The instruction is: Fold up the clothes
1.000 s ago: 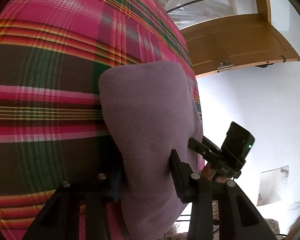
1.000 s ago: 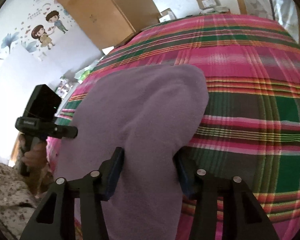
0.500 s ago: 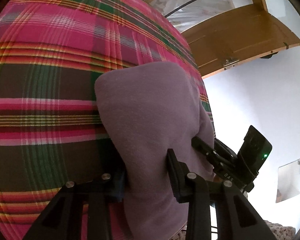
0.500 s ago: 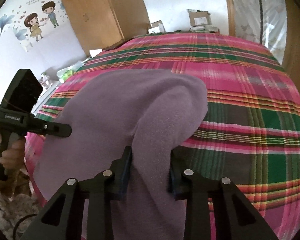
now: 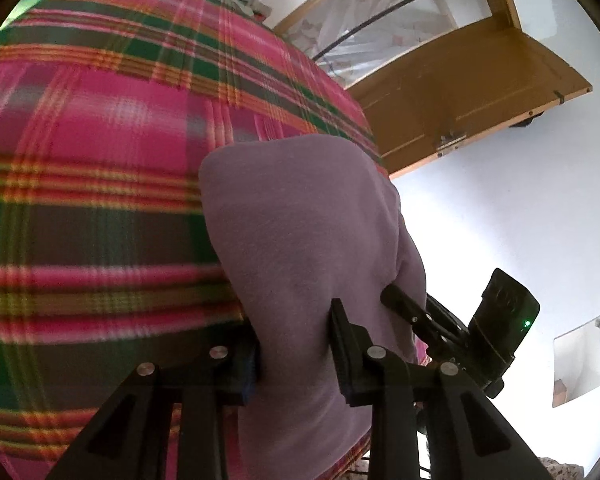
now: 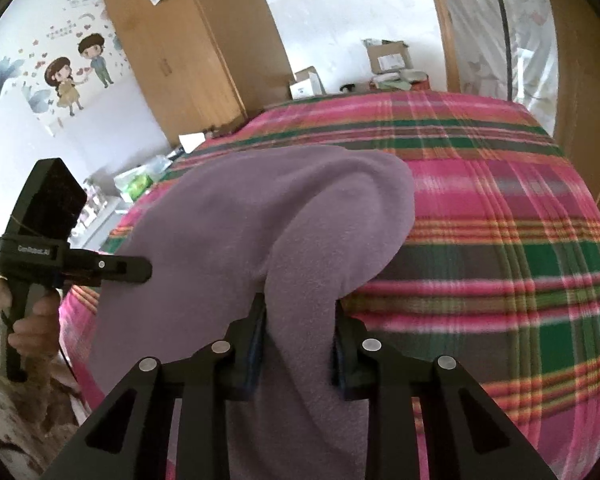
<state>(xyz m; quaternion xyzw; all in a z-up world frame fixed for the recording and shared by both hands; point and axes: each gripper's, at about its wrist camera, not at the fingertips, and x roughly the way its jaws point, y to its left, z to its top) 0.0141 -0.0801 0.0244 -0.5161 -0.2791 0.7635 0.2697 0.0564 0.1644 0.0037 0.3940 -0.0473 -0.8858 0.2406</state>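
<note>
A lilac fleece garment (image 5: 300, 240) lies folded over near the edge of a bed with a pink, green and brown plaid cover (image 5: 92, 200). My left gripper (image 5: 296, 344) is shut on one end of its near edge. My right gripper (image 6: 300, 340) is shut on the other end of the garment (image 6: 268, 216), with cloth bunched between the jaws. The right gripper (image 5: 404, 304) shows at the right of the left wrist view, the left gripper (image 6: 136, 268) at the left of the right wrist view. Both hold the cloth lifted a little above the bed cover (image 6: 500, 264).
A wooden wardrobe (image 6: 188, 48) stands beyond the bed at the left, with boxes (image 6: 388, 56) against the far wall. A wooden door (image 5: 460, 96) hangs open at the right. Clutter (image 6: 136, 184) lies beside the bed's left side.
Both grippers have tilted up and moved slightly forward over the bed with the garment held. More of the far room shows. The grip has not changed.
</note>
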